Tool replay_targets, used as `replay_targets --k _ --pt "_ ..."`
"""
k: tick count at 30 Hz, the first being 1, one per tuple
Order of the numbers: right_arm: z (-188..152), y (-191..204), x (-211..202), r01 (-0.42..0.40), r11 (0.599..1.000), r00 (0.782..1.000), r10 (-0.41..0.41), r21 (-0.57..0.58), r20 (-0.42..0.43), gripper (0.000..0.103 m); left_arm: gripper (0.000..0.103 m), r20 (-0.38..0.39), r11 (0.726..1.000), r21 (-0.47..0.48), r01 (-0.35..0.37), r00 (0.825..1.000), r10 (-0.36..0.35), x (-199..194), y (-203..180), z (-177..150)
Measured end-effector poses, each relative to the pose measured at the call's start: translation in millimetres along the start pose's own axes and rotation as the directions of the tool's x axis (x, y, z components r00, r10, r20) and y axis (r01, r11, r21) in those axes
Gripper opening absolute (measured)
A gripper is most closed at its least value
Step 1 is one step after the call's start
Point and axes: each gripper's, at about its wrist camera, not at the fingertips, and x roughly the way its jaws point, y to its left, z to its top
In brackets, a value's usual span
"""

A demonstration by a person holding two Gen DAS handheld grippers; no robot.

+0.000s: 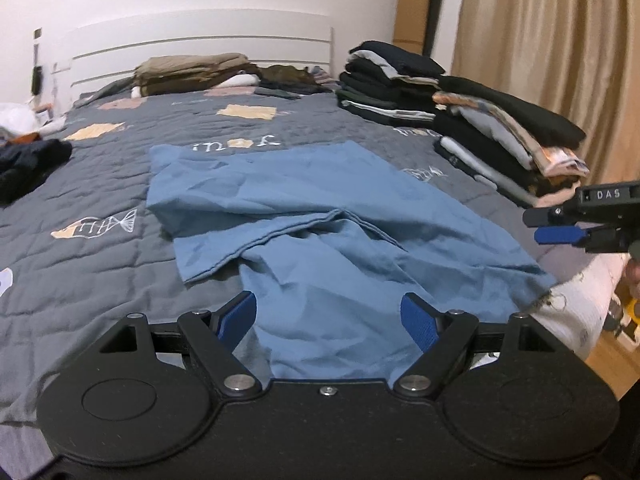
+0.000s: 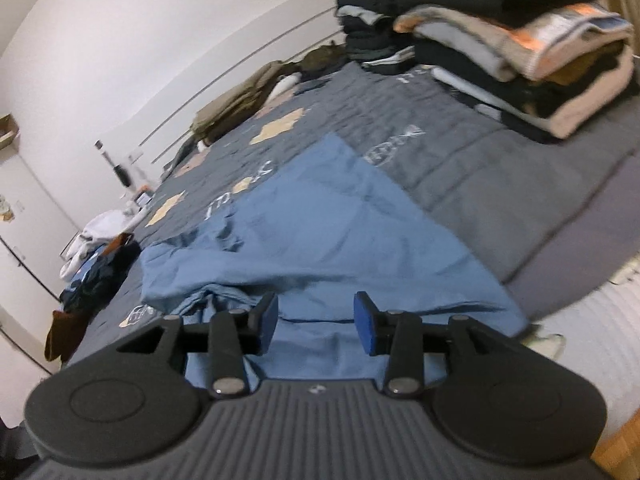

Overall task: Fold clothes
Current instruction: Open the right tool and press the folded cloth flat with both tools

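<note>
The letters "DAS" stood in white on the black body of the right gripper, seen at the right edge of the left wrist view. White embroidered script ran across the grey quilt just beyond the blue garment, upside down to the camera and not surely readable. In the right wrist view that stitching was blurred.

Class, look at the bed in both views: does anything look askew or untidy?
Yes. The blue shirt lies crooked and wrinkled on the grey quilt, one flap folded unevenly and its near corner overhanging the bed edge. A loose dark heap sits unfolded at the left.
</note>
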Motion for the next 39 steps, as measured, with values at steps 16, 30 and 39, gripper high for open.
replay_targets --k 16,30,39 --pt "13 65 50 -0.028 0.986 0.999 0.021 -0.164 -0.044 0.076 0.086 0.050 0.986 -0.157 -0.059 0.996 0.068 -7 47 25" --pt "9 110 63 -0.088 0.951 0.994 0.064 -0.298 -0.090 0.081 0.089 0.082 0.972 -0.208 -0.107 0.989 0.127 -34 53 29" --pt "-2 120 61 -0.128 0.926 0.990 0.096 -0.356 -0.108 0.082 0.089 0.060 0.955 -0.247 -0.163 0.981 0.183 -43 67 15"
